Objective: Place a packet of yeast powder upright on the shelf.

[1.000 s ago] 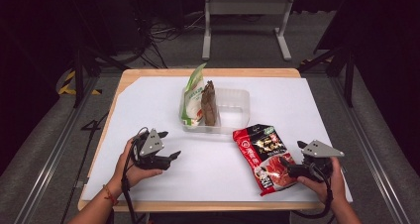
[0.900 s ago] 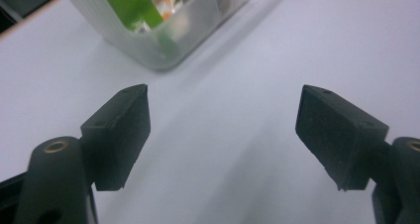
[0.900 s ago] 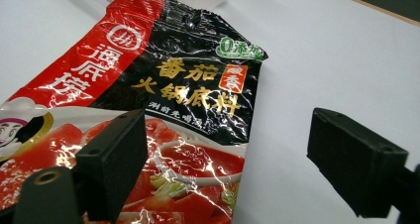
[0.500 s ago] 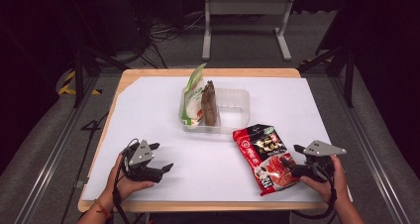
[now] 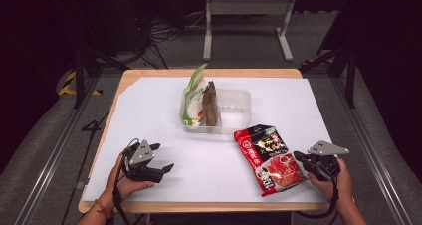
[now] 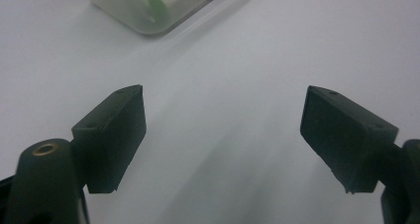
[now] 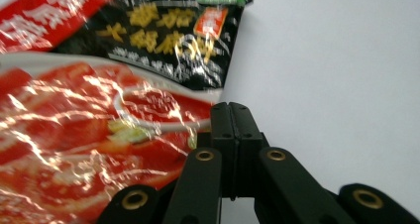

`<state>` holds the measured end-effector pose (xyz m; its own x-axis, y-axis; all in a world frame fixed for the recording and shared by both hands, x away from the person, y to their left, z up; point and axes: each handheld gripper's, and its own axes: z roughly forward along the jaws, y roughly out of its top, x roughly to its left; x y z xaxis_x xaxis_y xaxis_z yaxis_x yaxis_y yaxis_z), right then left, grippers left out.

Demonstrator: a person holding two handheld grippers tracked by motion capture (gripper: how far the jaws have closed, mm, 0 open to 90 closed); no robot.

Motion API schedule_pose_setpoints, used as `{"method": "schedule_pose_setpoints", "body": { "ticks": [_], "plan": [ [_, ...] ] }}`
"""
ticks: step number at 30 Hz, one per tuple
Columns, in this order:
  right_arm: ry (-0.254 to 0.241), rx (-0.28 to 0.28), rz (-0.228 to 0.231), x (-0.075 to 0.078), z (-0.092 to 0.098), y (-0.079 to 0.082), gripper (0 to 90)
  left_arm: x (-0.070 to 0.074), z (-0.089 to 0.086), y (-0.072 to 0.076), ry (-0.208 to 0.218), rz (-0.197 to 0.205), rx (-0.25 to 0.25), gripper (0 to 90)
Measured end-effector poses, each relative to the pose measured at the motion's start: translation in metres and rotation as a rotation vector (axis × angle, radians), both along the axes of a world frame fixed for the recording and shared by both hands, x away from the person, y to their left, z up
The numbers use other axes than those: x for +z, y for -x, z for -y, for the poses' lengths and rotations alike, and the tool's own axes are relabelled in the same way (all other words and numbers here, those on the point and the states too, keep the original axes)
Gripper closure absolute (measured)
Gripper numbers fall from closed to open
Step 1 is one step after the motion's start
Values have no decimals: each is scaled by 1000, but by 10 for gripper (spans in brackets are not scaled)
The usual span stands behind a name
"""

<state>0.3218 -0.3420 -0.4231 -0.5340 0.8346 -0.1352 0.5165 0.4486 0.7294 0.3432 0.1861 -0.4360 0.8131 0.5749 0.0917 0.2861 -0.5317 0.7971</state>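
Note:
A red and black food packet (image 5: pixel 268 158) lies on the white table cover at the front right. My right gripper (image 5: pixel 298 158) sits at its right edge, jaws pressed together with the packet's rim (image 7: pixel 148 135) pinched at their tips. At the front left, my left gripper (image 5: pixel 161 160) rests low over bare white cover (image 6: pixel 223 135) with its jaws wide apart and nothing between them. A clear plastic tub (image 5: pixel 234 108) stands mid-table, holding a green and white bag (image 5: pixel 194 98) and a brown packet (image 5: pixel 210 103), both upright in its left half; its corner (image 6: pixel 148 11) shows ahead of the left gripper.
The wooden table's front edge (image 5: pixel 199 206) runs just below both hands. A metal frame (image 5: pixel 246 16) stands on the floor beyond the table, and rails run along both sides. White cover stretches between the two grippers.
The left hand and its gripper have drawn back toward the front left edge, staying open. The right gripper and the red packet have hardly moved.

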Motion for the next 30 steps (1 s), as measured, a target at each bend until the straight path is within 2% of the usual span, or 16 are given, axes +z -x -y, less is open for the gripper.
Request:
{"method": "schedule_pose_setpoints", "body": {
  "ticks": [3,7,10,15,18,23,30],
  "plan": [
    [16,5,-43,-2,-1,-1,900,0,1,0,-1,-3,-4,187],
    [-12,28,-84,1,4,0,900,-1,2,0,-8,-4,-9,187],
    [-16,36,-93,-1,5,0,900,-1,2,-1,-7,-5,-10,187],
    [-14,106,-127,0,2,1,900,-1,4,-1,-8,-11,-16,187],
    [-12,141,-122,0,-1,4,900,-1,4,-1,-14,-9,-18,187],
    [-10,225,-149,1,-12,8,900,-1,5,-1,-8,-12,-19,186],
    [-16,318,-151,3,-24,13,900,-2,5,-2,-10,-13,-21,186]
  ]
}}
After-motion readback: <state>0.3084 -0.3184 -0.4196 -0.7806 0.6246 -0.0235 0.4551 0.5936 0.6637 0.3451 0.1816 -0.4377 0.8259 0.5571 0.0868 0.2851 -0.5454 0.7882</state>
